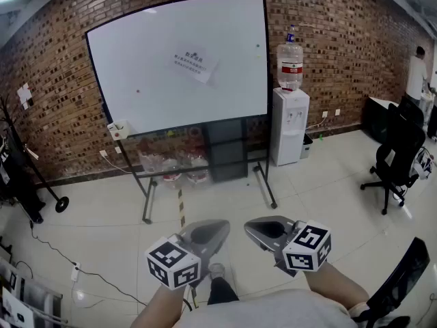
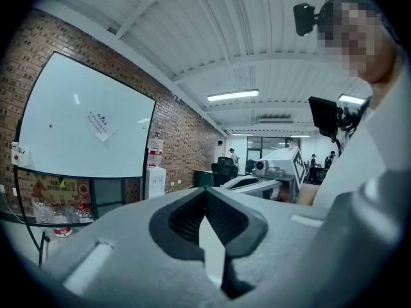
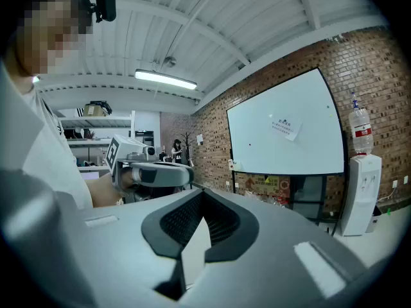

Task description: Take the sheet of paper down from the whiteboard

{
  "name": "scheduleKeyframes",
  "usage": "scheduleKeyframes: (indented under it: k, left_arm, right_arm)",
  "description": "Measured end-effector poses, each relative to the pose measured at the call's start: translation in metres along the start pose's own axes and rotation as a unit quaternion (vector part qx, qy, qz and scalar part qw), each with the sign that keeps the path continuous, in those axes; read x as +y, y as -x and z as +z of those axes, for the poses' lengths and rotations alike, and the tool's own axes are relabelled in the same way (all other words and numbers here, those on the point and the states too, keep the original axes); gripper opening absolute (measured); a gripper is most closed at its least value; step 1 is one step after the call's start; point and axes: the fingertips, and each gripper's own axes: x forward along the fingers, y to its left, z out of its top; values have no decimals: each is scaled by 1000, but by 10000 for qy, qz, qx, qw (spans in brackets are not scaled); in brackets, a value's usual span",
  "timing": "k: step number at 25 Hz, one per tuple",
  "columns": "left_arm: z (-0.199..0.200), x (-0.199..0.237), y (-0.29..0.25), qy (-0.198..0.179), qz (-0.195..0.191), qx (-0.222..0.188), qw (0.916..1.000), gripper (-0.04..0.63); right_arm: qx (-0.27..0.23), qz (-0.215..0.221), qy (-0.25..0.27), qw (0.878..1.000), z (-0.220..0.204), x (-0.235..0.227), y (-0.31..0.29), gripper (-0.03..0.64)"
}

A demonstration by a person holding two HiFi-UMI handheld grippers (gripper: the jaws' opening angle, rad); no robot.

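Yep, paper sheet (image 1: 194,64) on whiteboard (image 1: 136,67), well apart from L gripper (image 1: 222,228), R gripper (image 1: 251,227); fingers together, empty.

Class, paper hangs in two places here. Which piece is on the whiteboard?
The tilted printed sheet near the middle of the whiteboard. The other paper is stuck to the brick wall, further left.

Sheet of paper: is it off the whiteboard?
No, the sheet of paper is stuck, slightly tilted, near the upper middle of the whiteboard.
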Motion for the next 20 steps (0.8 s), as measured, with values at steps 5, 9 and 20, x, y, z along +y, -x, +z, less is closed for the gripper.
scheduleKeyframes:
  k: [5, 9, 20]
  left_arm:
    - [13, 118, -23, 128, -20, 27, 9999, 2]
    - [38, 239, -46, 196, -53, 141, 9997, 2]
    - [115, 456, -115, -66, -251, 132, 9996, 2]
  right_arm:
    - [58, -36, -91, 9999, 21, -72, -91, -2]
    - [131, -144, -235, 9995, 53, -151, -182, -2]
    - [-42, -768, 268, 9967, 146, -317, -317, -2]
